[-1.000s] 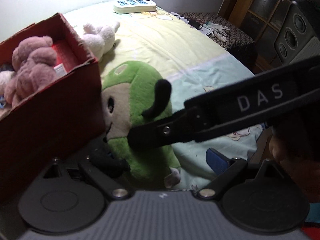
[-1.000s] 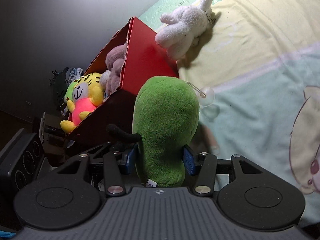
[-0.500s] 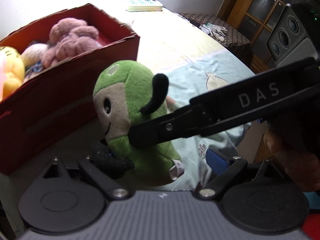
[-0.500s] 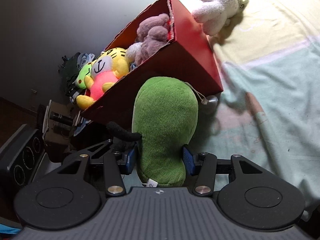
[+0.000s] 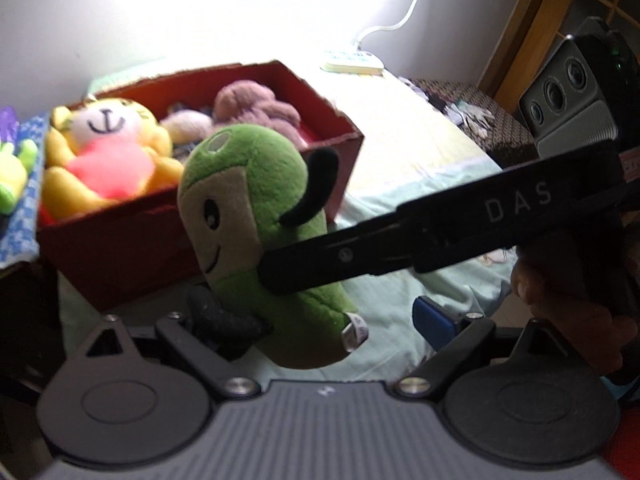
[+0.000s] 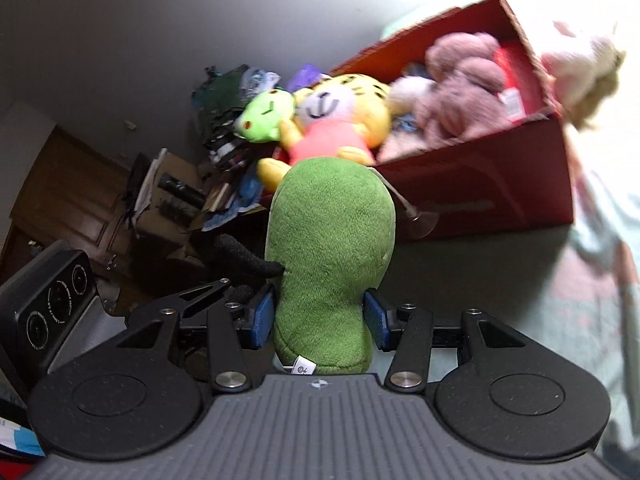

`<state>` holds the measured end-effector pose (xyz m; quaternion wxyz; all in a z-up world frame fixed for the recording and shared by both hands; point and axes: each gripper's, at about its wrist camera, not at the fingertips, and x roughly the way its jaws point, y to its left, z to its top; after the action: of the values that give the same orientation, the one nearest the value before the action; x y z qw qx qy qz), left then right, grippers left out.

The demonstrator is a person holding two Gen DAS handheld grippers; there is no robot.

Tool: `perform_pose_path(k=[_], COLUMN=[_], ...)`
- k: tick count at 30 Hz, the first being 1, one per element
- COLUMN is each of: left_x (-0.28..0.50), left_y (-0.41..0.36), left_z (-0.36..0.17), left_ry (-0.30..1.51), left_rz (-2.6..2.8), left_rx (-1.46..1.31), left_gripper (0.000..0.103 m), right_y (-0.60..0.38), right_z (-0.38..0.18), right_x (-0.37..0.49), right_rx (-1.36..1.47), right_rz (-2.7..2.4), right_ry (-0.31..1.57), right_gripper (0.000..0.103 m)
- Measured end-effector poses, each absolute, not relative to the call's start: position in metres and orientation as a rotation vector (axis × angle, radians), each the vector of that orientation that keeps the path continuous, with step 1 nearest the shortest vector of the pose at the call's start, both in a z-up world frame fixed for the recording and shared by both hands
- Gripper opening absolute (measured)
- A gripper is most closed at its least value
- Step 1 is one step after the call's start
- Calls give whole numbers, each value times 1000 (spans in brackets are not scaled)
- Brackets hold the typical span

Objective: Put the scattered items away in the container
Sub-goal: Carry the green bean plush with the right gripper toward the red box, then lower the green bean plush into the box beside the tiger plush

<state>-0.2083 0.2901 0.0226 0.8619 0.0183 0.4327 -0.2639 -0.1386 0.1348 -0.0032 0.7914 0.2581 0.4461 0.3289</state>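
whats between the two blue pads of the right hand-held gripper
The fuzzy green plush toy: the right hand-held gripper pinches its lower body between its blue pads, seen in the right wrist view.

A red box (image 5: pixel 224 236) sits on the bed (image 5: pixel 416 152), with a white power strip (image 5: pixel 352 65) at its far edge.

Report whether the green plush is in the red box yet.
Out. The green plush sits pinched in the right gripper, in front of the red box.

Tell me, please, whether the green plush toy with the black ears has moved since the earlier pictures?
Yes. The green plush toy, clamped in the right gripper, has risen: earlier it sat below the red cardboard box's rim, and now its head reaches that rim.
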Motion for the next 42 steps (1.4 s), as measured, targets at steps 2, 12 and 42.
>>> perform_pose_path(k=[2, 12, 42], left_x=[-206, -150, -29], left_y=[295, 292, 294], left_z=[34, 58, -4], left_ry=[872, 738, 920], left_rz=[-534, -478, -448], left_rx=[35, 76, -12], left_gripper=[94, 97, 98], right_y=[138, 142, 136], right_z=[5, 34, -27], right_x=[-136, -96, 6], right_rx=[544, 486, 565], right_rz=[736, 752, 668], right_ry=[926, 756, 863], right_gripper=[51, 51, 52])
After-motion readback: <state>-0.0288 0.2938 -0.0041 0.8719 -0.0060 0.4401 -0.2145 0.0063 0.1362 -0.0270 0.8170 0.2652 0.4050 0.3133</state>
